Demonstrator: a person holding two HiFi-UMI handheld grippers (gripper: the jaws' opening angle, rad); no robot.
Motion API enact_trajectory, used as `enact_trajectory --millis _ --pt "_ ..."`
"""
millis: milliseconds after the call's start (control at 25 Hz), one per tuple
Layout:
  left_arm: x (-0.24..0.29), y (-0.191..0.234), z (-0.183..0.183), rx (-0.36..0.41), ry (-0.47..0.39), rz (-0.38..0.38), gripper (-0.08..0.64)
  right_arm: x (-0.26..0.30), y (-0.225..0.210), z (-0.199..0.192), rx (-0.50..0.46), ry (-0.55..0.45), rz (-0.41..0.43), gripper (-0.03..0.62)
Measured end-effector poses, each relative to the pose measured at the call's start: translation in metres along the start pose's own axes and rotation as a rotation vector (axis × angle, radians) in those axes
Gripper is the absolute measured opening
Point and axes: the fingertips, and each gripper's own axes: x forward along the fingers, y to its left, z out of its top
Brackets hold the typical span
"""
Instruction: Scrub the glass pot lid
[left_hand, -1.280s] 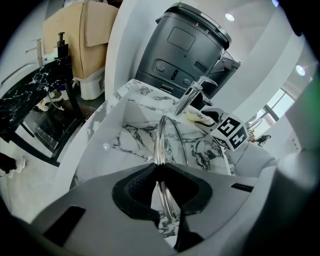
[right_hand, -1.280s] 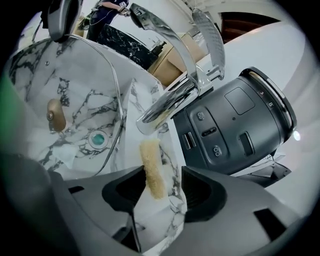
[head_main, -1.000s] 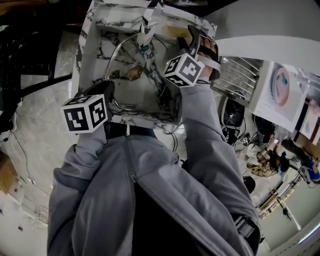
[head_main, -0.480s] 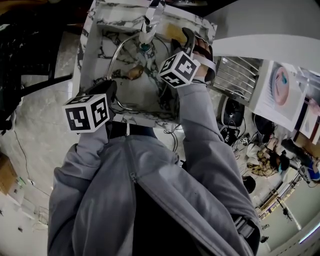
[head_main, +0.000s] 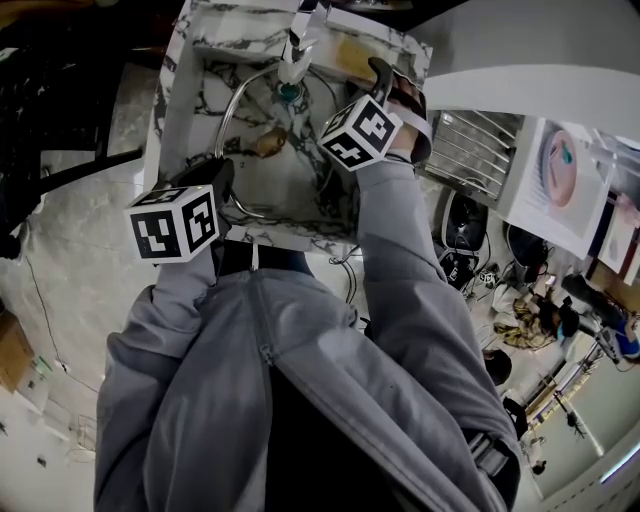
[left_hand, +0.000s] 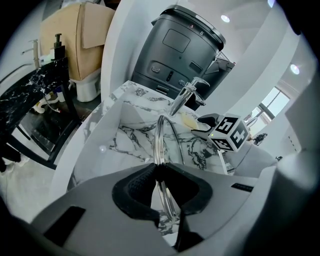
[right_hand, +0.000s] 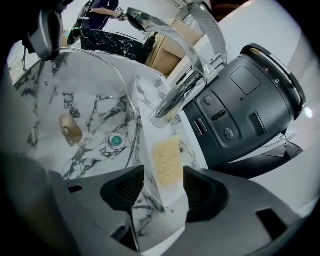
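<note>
the task looks to be at its beginning. the left hand-held gripper (left_hand: 159, 172) is clamped narrow on the rim of the glass pot lid (left_hand: 160, 131) and holds it upright on its edge inside the marble sink (head_main: 175, 80), under the faucet (right_hand: 175, 95). so the lid is already presented for washing.

the right hand-held gripper (right_hand: 163, 187) holds nothing. its jaws have just been opening and now stand wide apart. they point down at the yellow sponge (right_hand: 166, 161), which lies flat on the ledge of the sink beside the base of the faucet. the sponge shows in the gap between the two jaws, but the pads do not press on it. i judge that taking the sponge is the step in hand.

what is left is nearly everything: to grip the sponge, to bring it to the glass and to rub the lid. i see no foam on the glass and no water coming from the faucet, so nothing shows that scrubbing was done.

the count:
- one glass pot lid
- one sponge
- one sink with one drain (right_hand: 116, 140)
- one faucet
- two hand-held grippers, each with one marker cube
- one dark grey appliance (right_hand: 245, 105) behind the sink
- one small brown piece (right_hand: 70, 127) low in the sink, maybe the knob of the lid seen through the glass; i cannot tell.
</note>
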Motion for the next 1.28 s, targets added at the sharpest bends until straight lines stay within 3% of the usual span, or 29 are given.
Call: enact_trajectory --millis 80,160,400,480,560,640,760,920,1080,1280 --pt "0.0 -0.001 0.0 0.005 -0.003 -0.003 0.071 -0.017 0.006 -0.001 0.019 -0.005 0.001 0.232" --pt "-0.001 -0.004 0.0 0.008 -0.004 -0.012 0.071 -0.048 0.025 0.005 0.066 -0.037 0.056 0.233" --pt "-0.002 -0.025 -0.002 0.022 -0.001 -0.072 0.069 -0.164 0.131 0.059 0.423 -0.276 0.518 0.236" --pt "-0.002 -0.032 -0.003 0.03 0.0 -0.089 0.069 -0.188 0.158 0.076 0.462 -0.307 0.599 0.236" --pt "-0.004 -0.036 -0.003 0.035 0.005 -0.106 0.067 -0.196 0.183 0.085 0.459 -0.289 0.628 0.238" --pt "-0.006 -0.042 -0.003 0.036 0.016 -0.125 0.067 -0.196 0.2 0.087 0.483 -0.261 0.619 0.239" --pt "-0.008 -0.053 -0.003 0.062 0.03 -0.148 0.069 -0.187 0.209 0.08 0.557 -0.218 0.54 0.239" --pt "-0.01 -0.064 -0.004 0.119 0.042 -0.158 0.069 -0.169 0.208 0.072 0.596 -0.179 0.397 0.238" --pt "-0.008 -0.074 -0.005 0.205 0.06 -0.157 0.069 -0.161 0.207 0.07 0.657 -0.188 0.344 0.238" --pt "-0.006 -0.094 -0.006 0.203 0.076 -0.221 0.076 -0.177 0.197 0.052 0.704 -0.181 0.296 0.139"
